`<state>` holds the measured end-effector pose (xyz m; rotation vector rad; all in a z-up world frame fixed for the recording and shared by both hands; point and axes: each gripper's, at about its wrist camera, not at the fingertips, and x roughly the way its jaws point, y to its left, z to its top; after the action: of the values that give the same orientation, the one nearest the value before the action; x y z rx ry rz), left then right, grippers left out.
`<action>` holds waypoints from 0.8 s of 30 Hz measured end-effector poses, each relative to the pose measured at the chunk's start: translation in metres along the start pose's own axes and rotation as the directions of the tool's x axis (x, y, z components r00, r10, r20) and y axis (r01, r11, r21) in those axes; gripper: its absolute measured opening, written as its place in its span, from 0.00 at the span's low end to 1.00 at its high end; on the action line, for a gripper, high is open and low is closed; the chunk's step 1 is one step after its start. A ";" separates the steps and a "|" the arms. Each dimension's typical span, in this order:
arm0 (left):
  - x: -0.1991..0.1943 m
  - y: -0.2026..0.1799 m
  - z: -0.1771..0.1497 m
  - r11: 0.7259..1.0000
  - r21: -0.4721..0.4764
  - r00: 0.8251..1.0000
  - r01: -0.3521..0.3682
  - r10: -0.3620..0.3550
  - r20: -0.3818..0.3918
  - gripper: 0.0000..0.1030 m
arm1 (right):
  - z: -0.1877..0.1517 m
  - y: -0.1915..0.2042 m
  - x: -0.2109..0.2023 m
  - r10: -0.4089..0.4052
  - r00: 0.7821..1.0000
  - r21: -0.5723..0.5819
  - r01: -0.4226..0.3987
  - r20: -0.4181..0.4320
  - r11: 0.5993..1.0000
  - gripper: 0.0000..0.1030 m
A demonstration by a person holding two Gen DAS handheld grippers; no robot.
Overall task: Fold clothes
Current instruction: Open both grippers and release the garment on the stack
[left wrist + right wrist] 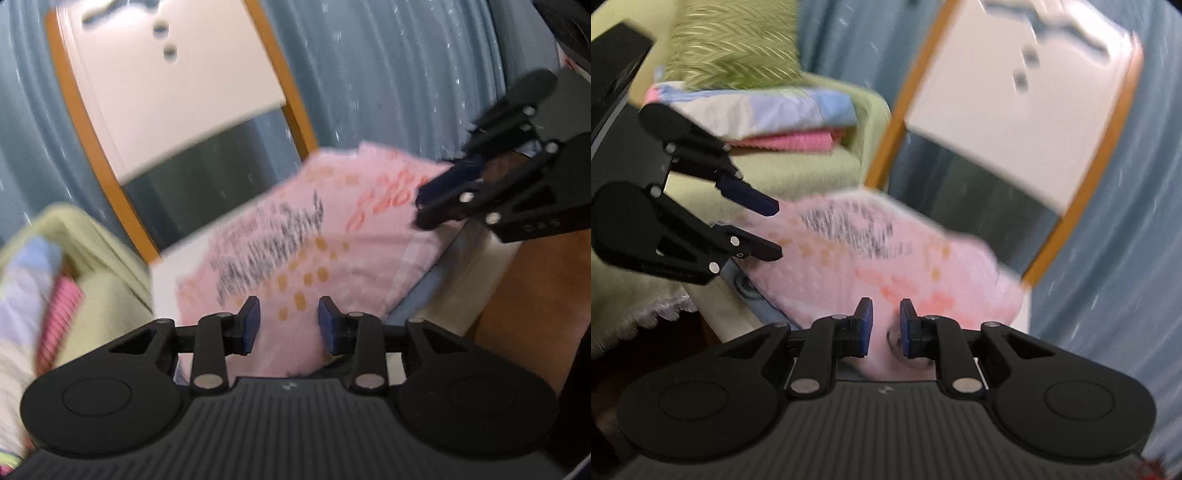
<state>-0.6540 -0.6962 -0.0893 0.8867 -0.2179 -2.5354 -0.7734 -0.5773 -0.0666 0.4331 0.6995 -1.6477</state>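
I can read nothing here: the black and red print on the pink garment is smeared by blur in both of my wrist views.

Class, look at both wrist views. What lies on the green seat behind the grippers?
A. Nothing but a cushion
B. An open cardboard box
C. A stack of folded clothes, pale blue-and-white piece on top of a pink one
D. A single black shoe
C: on the green seat a pale blue-and-white folded piece rests on a pink folded piece, while the pink printed garment lies nearer, in front of the grippers.
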 end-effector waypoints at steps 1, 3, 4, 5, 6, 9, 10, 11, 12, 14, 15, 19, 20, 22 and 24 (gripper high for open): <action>0.003 0.001 -0.004 1.000 -0.004 1.000 0.012 -0.012 -0.016 0.30 | -0.006 -0.003 0.001 0.013 1.000 0.015 -0.013 -0.014 1.000 0.18; 0.001 0.002 -0.014 1.000 -0.004 1.000 0.025 -0.025 -0.015 0.31 | -0.020 -0.006 -0.001 0.039 0.999 0.029 -0.038 -0.027 0.999 0.18; 0.000 0.005 -0.015 0.999 -0.018 0.999 0.032 -0.032 -0.014 0.31 | -0.024 -0.006 -0.002 0.042 0.999 0.022 -0.041 -0.024 0.999 0.18; -0.002 0.007 -0.015 0.999 -0.032 0.999 0.038 -0.039 -0.014 0.31 | -0.027 -0.004 -0.003 0.040 0.999 0.008 -0.040 -0.018 0.999 0.18; -0.002 0.007 -0.015 0.999 -0.033 0.999 0.039 -0.040 -0.018 0.31 | -0.026 -0.004 -0.004 0.038 0.999 0.003 -0.038 -0.017 0.999 0.18; -0.009 0.003 -0.008 0.999 0.024 0.999 0.023 -0.022 -0.035 0.31 | -0.021 -0.009 -0.011 0.038 0.999 0.039 -0.038 -0.015 0.999 0.19; -0.012 0.001 -0.006 0.999 0.046 0.999 0.016 -0.014 -0.038 0.31 | -0.019 -0.014 -0.016 0.038 0.999 0.067 -0.037 -0.010 0.997 0.19; -0.015 -0.001 -0.004 0.998 0.068 0.999 0.009 -0.007 -0.042 0.31 | -0.019 -0.017 -0.022 0.030 1.000 0.087 -0.029 -0.003 0.996 0.21; -0.018 -0.003 -0.001 0.996 0.084 0.999 0.004 0.000 -0.043 0.31 | -0.019 -0.021 -0.028 0.018 1.000 0.103 -0.018 0.005 0.995 0.23; -0.025 -0.009 0.006 0.993 0.119 0.999 -0.006 0.012 -0.047 0.38 | -0.023 -0.029 -0.042 -0.012 1.000 0.135 0.011 0.009 0.991 0.25; -0.029 -0.012 0.010 0.991 0.137 0.999 -0.011 0.018 -0.049 0.41 | -0.025 -0.034 -0.050 -0.024 1.000 0.156 0.022 0.008 0.988 0.26; -0.043 -0.029 0.034 0.988 0.154 1.000 0.000 0.005 -0.031 0.63 | -0.038 -0.051 -0.092 -0.060 0.998 0.250 0.052 0.024 0.967 0.39; -0.046 -0.033 0.040 0.987 0.159 1.000 0.002 0.002 -0.026 0.69 | -0.041 -0.055 -0.104 -0.067 0.997 0.273 0.056 0.031 0.960 0.39; -0.053 -0.041 0.051 0.987 0.160 1.000 0.011 -0.009 -0.011 0.78 | -0.047 -0.059 -0.127 -0.086 0.995 0.310 0.070 0.041 0.948 0.39; -0.059 -0.048 0.061 0.988 0.152 1.000 0.022 -0.024 0.011 0.87 | -0.052 -0.062 -0.146 -0.103 0.993 0.338 0.081 0.050 0.938 0.40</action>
<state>-0.6685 -0.6260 -0.0227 0.9348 -0.4119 -2.5737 -0.8103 -0.4288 -0.0004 0.5922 0.3922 -1.8696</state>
